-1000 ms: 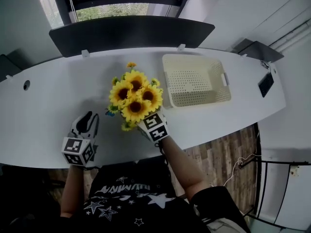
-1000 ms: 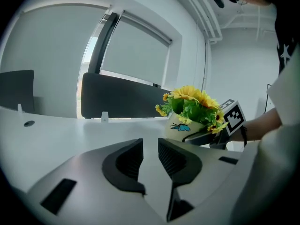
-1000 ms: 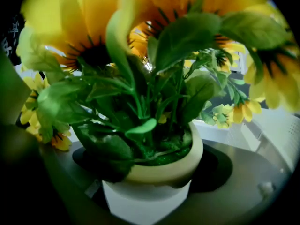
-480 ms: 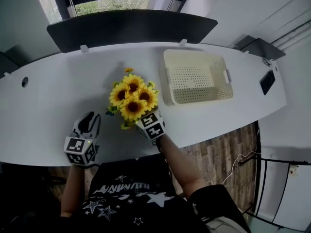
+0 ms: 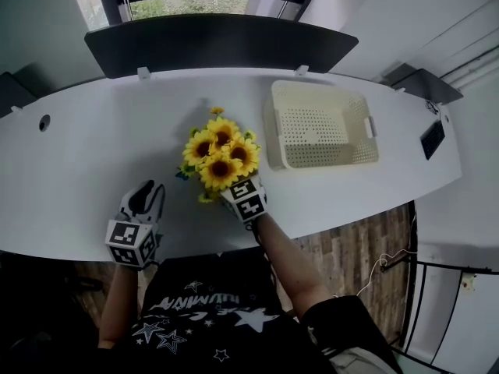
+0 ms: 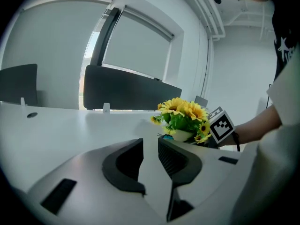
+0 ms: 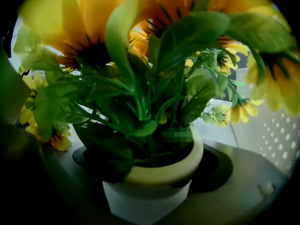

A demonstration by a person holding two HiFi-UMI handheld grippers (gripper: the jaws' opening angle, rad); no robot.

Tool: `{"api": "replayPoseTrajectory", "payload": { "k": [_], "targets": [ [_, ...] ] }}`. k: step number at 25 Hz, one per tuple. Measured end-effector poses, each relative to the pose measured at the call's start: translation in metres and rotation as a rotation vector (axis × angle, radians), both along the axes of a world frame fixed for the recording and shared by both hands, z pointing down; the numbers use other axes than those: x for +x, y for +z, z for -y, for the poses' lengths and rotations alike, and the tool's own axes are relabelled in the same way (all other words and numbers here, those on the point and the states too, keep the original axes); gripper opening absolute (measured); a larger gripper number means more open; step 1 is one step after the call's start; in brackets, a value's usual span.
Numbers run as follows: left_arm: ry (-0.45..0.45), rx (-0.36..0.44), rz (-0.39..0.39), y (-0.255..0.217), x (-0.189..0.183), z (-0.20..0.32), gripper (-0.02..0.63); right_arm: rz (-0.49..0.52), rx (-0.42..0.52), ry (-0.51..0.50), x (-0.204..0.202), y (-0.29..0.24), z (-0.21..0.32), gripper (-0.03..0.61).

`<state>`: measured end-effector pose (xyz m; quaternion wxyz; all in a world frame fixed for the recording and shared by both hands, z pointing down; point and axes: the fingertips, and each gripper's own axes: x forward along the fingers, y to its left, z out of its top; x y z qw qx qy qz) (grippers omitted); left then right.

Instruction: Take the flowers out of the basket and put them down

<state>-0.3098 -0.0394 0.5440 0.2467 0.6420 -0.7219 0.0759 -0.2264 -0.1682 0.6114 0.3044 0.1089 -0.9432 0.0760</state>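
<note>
The flowers are a bunch of yellow sunflowers with green leaves in a small white pot. They are outside the cream basket, to its left, over the white table. My right gripper is shut on the pot, one jaw on each side of it in the right gripper view, with its marker cube behind. I cannot tell whether the pot touches the table. My left gripper rests near the front edge, left of the flowers, and its jaws stand slightly apart with nothing between them.
The perforated basket is empty and stands at the back right of the table. A dark divider panel runs along the far edge. A small round hole is at the table's far left. The person's dark shirt is at the front edge.
The right gripper has brought the potted flowers lower toward the table, a little further from the basket. The left gripper has stayed in place.
</note>
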Motion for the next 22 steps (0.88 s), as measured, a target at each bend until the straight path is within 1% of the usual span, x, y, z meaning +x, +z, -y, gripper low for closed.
{"api": "replayPoseTrajectory", "payload": {
  "k": [10, 17, 22],
  "targets": [
    [0.010, 0.011, -0.007, -0.001, 0.004, -0.002, 0.103, -0.007, 0.103, -0.014, -0.003, 0.007, -0.001, 0.526],
    [0.024, 0.009, 0.003, -0.005, 0.012, -0.010, 0.103, 0.012, 0.076, 0.021, 0.002, 0.008, -0.001, 0.526],
    [0.047, 0.016, 0.006, -0.007, 0.017, -0.011, 0.103, -0.001, 0.062, 0.045, 0.020, 0.010, -0.008, 0.528]
  ]
}}
